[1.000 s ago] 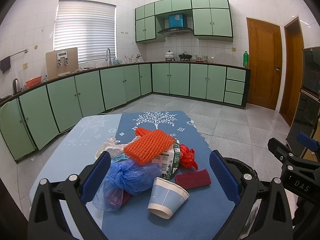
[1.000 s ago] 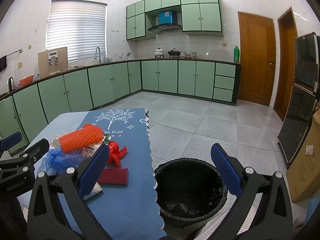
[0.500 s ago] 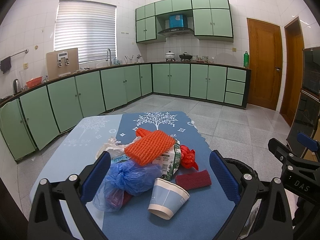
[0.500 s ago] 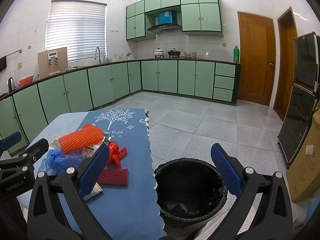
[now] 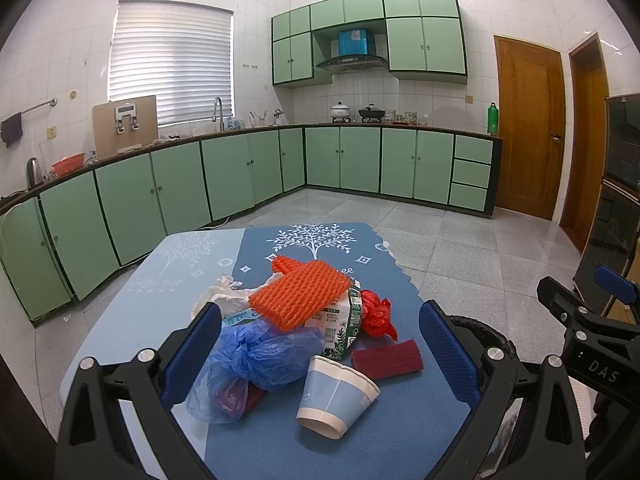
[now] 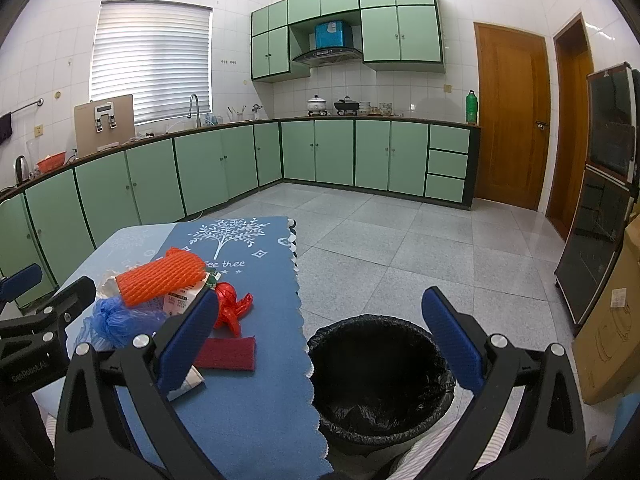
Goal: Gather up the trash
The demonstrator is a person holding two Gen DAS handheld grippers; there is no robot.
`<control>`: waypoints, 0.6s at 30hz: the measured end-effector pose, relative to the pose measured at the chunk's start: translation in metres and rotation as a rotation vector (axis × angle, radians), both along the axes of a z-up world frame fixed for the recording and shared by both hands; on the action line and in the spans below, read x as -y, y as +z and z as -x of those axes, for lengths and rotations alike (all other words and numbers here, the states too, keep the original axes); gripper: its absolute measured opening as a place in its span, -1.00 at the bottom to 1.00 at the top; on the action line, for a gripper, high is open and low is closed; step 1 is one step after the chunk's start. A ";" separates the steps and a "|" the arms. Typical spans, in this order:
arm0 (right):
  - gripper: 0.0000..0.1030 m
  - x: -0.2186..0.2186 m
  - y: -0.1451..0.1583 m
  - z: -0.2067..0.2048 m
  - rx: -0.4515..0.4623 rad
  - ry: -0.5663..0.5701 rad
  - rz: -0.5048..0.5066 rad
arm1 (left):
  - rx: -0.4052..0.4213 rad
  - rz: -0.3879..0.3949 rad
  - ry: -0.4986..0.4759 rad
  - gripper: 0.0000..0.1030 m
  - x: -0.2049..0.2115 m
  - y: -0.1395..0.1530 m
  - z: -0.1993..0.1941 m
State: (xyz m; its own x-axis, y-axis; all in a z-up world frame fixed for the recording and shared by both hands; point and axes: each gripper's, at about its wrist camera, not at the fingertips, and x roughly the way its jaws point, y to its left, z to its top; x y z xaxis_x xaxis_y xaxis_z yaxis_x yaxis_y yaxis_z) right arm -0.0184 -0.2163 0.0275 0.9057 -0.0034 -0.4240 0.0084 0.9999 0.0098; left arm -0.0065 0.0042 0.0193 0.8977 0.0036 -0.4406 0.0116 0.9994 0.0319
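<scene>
Both my grippers have their fingers spread, nothing held: left gripper (image 5: 320,354) over the trash pile (image 5: 296,320) mid-frame, right gripper (image 6: 320,340) framing the bin (image 6: 380,376) lower center.

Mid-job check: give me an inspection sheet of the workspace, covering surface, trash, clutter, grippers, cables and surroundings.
Surface: table with blue tree-print cloth.
Job's things: orange foam net sleeve atop green-printed carton; crumpled blue plastic bag; tipped blue paper cup; red plastic bag; dark red scouring pad; black-lined round bin on the floor beside the table.
Clutter: white crumpled wrapper.
Grippers: left hand-held gripper open, empty; right hand-held gripper open, empty.
Cables: nothing seen.
Surroundings: green kitchen cabinets, wooden door.
</scene>
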 end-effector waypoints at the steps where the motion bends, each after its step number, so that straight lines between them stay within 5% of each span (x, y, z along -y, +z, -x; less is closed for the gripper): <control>1: 0.90 0.000 0.000 0.000 0.000 0.000 -0.001 | 0.000 0.000 0.000 0.88 -0.001 0.001 0.000; 18: 0.90 0.001 -0.001 0.000 -0.005 -0.004 -0.002 | 0.001 0.000 0.003 0.88 -0.002 0.007 -0.001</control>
State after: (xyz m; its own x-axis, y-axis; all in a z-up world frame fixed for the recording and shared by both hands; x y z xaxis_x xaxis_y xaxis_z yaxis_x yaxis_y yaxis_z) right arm -0.0188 -0.2171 0.0269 0.9035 -0.0060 -0.4285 0.0121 0.9999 0.0115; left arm -0.0055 0.0059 0.0261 0.8980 0.0066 -0.4400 0.0082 0.9995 0.0318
